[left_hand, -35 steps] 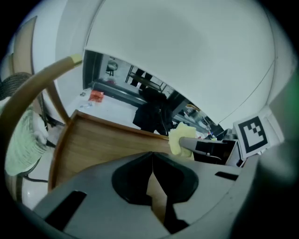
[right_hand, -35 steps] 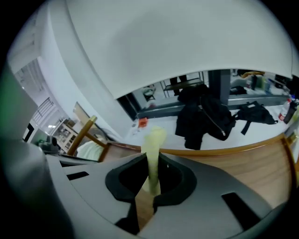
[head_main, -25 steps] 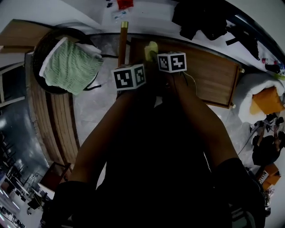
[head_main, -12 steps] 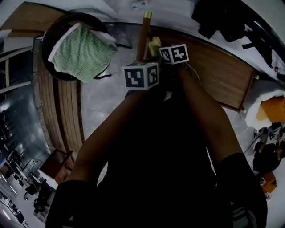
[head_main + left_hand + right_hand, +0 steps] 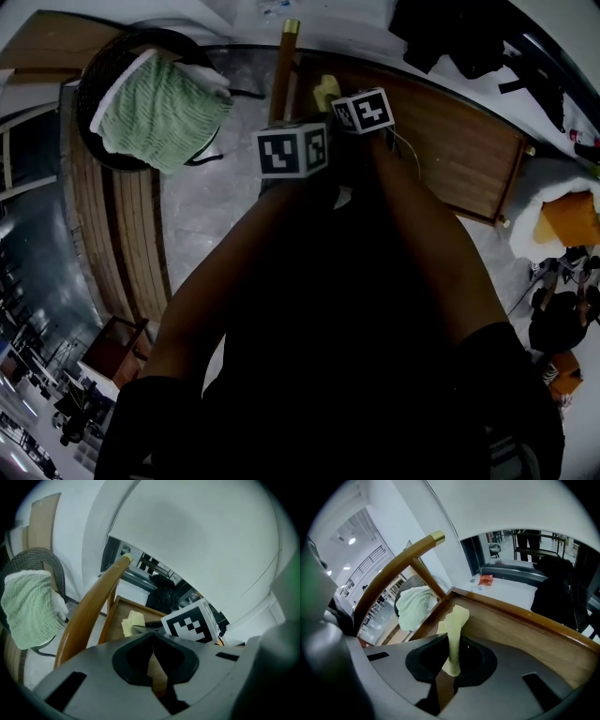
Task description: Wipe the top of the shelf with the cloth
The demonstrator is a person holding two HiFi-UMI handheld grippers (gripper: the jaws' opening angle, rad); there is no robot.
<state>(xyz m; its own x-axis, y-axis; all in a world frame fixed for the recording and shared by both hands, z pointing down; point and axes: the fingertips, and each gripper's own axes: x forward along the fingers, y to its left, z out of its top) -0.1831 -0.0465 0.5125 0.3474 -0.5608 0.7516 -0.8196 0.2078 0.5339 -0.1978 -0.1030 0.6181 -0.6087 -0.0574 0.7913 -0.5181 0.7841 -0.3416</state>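
Right gripper (image 5: 449, 670) in my hand is clamped on the lower end of the pale yellow cloth (image 5: 455, 625), which stands up over the wooden shelf top (image 5: 520, 634) near its corner. My left gripper (image 5: 153, 663) sits alongside, jaws together with nothing between them.

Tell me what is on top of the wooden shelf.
A yellow cloth, pinched in the right hand-held gripper, lies on the wooden shelf. Nothing else shows on its visible top. Whatever is under the cloth and gripper is hidden.

Two grippers (image 5: 153, 660) (image 5: 451, 665), one yellow cloth (image 5: 455, 623), one shelf (image 5: 525, 634), one towel (image 5: 155, 117).
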